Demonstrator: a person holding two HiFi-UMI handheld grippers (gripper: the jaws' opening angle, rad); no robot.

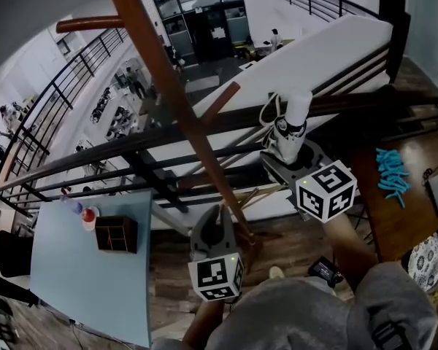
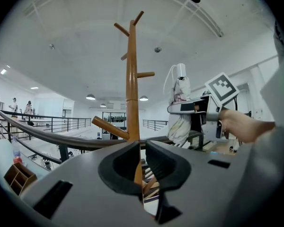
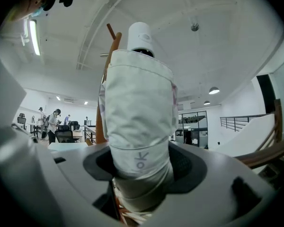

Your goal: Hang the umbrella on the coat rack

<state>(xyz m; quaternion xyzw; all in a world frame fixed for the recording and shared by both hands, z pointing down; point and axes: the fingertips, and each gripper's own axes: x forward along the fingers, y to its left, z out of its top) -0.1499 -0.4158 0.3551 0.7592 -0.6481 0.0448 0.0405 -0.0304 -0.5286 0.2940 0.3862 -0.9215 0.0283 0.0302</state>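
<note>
The brown wooden coat rack rises as a tall pole with short angled pegs. The folded white umbrella stands upright just right of the pole, and my right gripper is shut on its lower part. In the right gripper view the umbrella fills the space between the jaws of the right gripper, with the rack close behind it. My left gripper sits low beside the pole, shut and holding nothing. The left gripper view looks past the left gripper at the rack and the umbrella.
A black railing runs behind the rack above a lower floor. A pale blue table at the left carries a wooden box and a bottle. A wooden table with turquoise items stands at the right.
</note>
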